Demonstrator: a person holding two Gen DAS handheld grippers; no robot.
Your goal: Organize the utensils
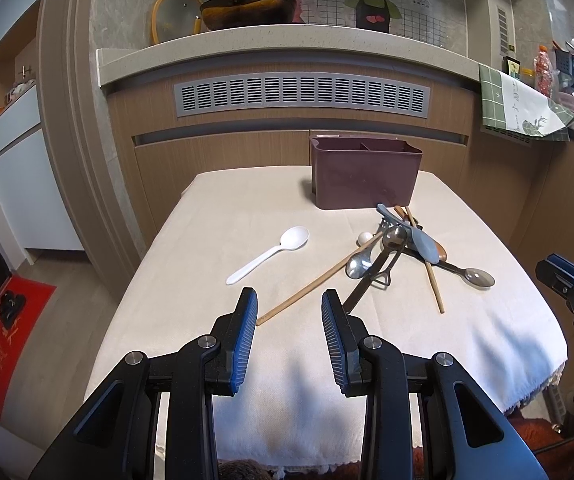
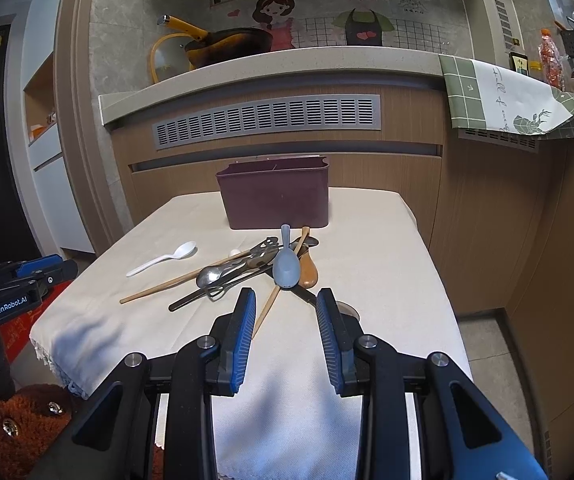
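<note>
1. Utensils lie in a loose heap (image 1: 403, 248) on the cloth-covered table (image 1: 215, 208), toward its right edge, just in front of the holder.
2. Holder: a dark maroon bin (image 1: 365, 176) with an inner divider, upright at the table's far edge. Contents not visible.
3. Heap contents: a grey-blue plastic spoon (image 2: 285, 266) on top, a brown wooden spoon (image 2: 307, 270) touching it, metal spoons, a dark-handled peeler (image 1: 371, 280) and wooden chopsticks (image 1: 311, 286) crossing under the rest.
4. White plastic spoon (image 1: 271, 254) lies alone, left of the heap, near the table's middle, bowl toward the far edge.
5. Left gripper (image 1: 289, 340) hovers over the near edge, jaws spread wide, nothing between the blue pads.
6. Right gripper (image 2: 285, 336) likewise gaping and empty, above the near end of the heap; no contact with any utensil.
7. Beyond the table: a kitchen counter (image 1: 287, 46) with a pan on top.
</note>
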